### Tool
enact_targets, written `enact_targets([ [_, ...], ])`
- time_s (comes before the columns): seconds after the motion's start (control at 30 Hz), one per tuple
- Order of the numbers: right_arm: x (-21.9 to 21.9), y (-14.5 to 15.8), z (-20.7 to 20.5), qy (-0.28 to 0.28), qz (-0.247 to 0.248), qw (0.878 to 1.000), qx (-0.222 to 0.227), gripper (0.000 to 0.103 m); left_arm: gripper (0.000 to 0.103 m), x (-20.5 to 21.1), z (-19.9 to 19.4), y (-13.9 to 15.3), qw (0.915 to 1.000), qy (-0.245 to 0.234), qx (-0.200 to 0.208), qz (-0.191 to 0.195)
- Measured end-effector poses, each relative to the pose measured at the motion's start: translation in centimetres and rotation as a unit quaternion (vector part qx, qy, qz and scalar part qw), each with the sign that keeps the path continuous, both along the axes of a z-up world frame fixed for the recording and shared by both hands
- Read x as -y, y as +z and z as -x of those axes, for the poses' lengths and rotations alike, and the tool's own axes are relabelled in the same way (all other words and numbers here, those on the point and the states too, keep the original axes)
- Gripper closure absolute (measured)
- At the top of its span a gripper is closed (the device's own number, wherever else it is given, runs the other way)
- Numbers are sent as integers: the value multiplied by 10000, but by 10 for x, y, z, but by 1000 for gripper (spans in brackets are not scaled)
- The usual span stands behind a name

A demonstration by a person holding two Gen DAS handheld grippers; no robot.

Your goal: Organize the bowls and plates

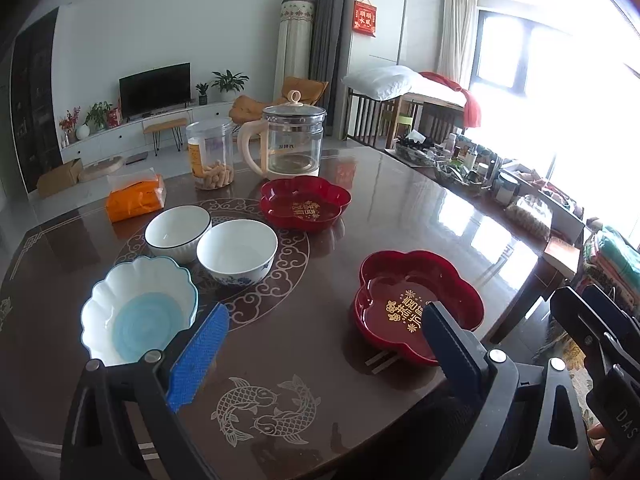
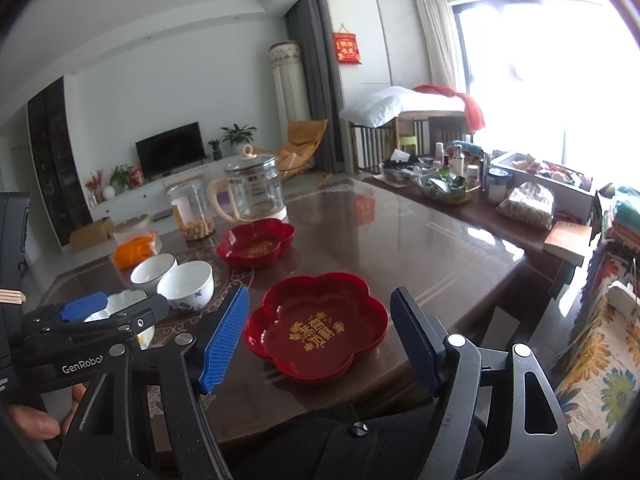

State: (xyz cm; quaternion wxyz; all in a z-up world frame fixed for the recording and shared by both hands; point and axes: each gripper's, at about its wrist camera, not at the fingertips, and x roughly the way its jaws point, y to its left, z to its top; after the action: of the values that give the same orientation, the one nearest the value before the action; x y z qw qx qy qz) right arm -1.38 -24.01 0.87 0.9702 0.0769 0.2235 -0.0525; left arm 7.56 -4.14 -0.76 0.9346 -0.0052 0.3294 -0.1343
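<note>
Bowls and flower-shaped plates sit spread over a glossy dark brown table (image 1: 304, 344) inlaid with pale cloud scrolls and a pair of fish. Farthest left in the left wrist view is a scalloped white bowl (image 1: 138, 310), blue-rimmed with a pale blue ringed bottom, its near edge behind the left tool's blue ribbed pad. Just beyond it stand two round white bowls, rims touching or nearly so: a ribbed bowl with a dark rim (image 1: 178, 232) and a smooth porcelain bowl with blue flowers (image 1: 237, 250). Behind them lie an orange soft pack (image 1: 136, 200), a clear plastic jar (image 1: 210, 154) holding tan pieces at its bottom, and a glass kettle (image 1: 294, 140) with a cream handle and lid knob. Right of centre, the far red plate (image 1: 305, 203) is a shiny lobed dish with gold lettering; the near red plate (image 1: 416, 304), same shape and gloss, sits close to the table's front edge.

Left tool (image 1: 324, 344) stands wide open over bare table, nothing between its pads, its right finger overlapping the near red plate in view. Right tool (image 2: 320, 344) is also spread wide and holds nothing; the near red plate shows in the gap between its fingers, untouched.
</note>
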Motion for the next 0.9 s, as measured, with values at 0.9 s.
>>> enact_targets([
  [0.9, -13, -4, 0, 263, -15, 9995, -182, 27, 6, -10, -3, 1, 9996, 214, -132, 89],
])
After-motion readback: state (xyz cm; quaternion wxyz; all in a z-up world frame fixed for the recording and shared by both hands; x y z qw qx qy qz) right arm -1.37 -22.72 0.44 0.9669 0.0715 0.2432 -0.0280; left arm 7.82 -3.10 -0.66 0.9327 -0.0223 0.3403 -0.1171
